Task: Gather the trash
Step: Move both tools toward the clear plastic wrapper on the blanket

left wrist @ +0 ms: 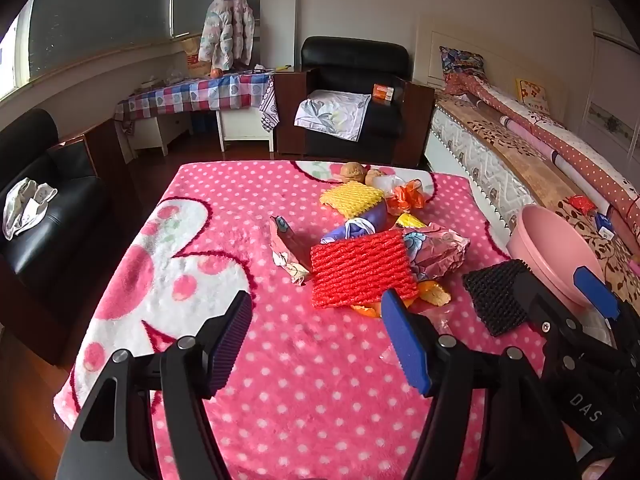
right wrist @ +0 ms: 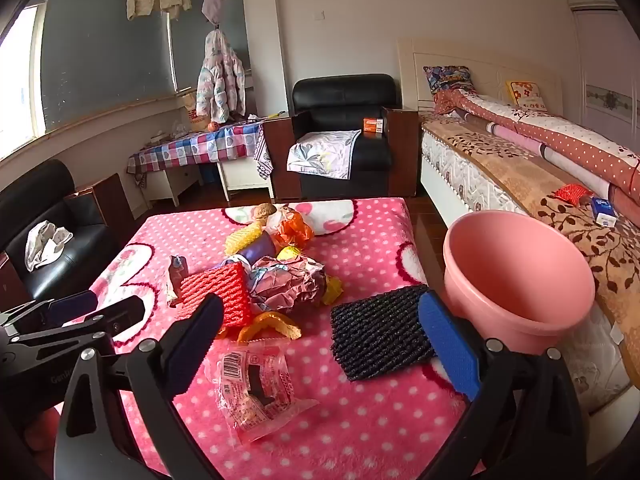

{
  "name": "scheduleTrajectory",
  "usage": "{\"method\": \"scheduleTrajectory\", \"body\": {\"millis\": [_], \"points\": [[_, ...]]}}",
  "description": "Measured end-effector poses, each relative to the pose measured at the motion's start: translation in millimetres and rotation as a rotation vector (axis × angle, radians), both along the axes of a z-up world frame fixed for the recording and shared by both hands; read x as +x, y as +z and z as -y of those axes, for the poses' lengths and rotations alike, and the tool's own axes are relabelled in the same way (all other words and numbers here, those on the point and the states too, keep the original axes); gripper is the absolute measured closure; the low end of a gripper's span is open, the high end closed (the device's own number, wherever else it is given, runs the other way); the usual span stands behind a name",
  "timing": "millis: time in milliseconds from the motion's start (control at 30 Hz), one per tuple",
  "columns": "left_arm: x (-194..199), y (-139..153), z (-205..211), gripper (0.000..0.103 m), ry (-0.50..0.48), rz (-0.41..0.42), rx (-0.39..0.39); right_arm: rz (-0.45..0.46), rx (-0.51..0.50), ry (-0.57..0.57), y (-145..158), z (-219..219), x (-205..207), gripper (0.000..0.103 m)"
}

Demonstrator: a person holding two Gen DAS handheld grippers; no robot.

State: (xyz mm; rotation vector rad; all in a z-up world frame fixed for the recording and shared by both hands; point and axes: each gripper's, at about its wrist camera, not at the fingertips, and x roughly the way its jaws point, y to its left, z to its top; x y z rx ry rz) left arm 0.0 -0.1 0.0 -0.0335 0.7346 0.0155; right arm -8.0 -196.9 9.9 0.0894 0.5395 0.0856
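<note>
The left gripper [left wrist: 316, 344] is hovering low in the left wrist view with its jaws spread wide and nothing between them, above the pink polka-dot fleece blanket [left wrist: 304, 380] that is covering the table. The right gripper [right wrist: 320, 344] is likewise standing wide open in the lower half of the right wrist view, holding nothing.

The trash is lying in a loose heap at the centre of both frames: a red ribbed foam net sleeve [left wrist: 362, 270], a yellow foam net sleeve [left wrist: 352, 198] behind it, a crumpled pink-and-purple foil wrapper [left wrist: 436, 250] at its right, and an orange crinkled plastic wrapper [left wrist: 406, 198] further back. A black foam net sleeve [right wrist: 380, 332] is lying apart at centre right, its edge reaching behind the right gripper's blue finger pad. A clear printed plastic packet [right wrist: 256, 390] is lying flat between the right gripper's fingers, lower centre. A round pink plastic basin [right wrist: 520, 276] is sitting tilted at the right edge of the table.
</note>
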Motion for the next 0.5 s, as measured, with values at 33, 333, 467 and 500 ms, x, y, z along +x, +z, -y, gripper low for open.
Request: {"method": "scheduleTrajectory", "body": {"millis": [33,333,467,500], "points": [[0.0,0.0,0.0,0.036,0.0,-0.001,-0.001,-0.001,0.0,0.0,-0.1,0.0,0.0,0.005],[0.1,-0.1,-0.1,0.036,0.0,-0.002,-0.003,-0.002,0.004,0.001,-0.5,0.5,-0.5,0.005],[0.1,0.0,-0.1,0.036,0.0,-0.002,-0.004,-0.002,0.004,-0.001,-0.4,1.4,-0.5,0.005],[0.0,0.0,-0.1,0.036,0.0,-0.002,-0.004,-0.003,0.003,-0.001,-0.4,1.6,-0.5,0.005]]}}
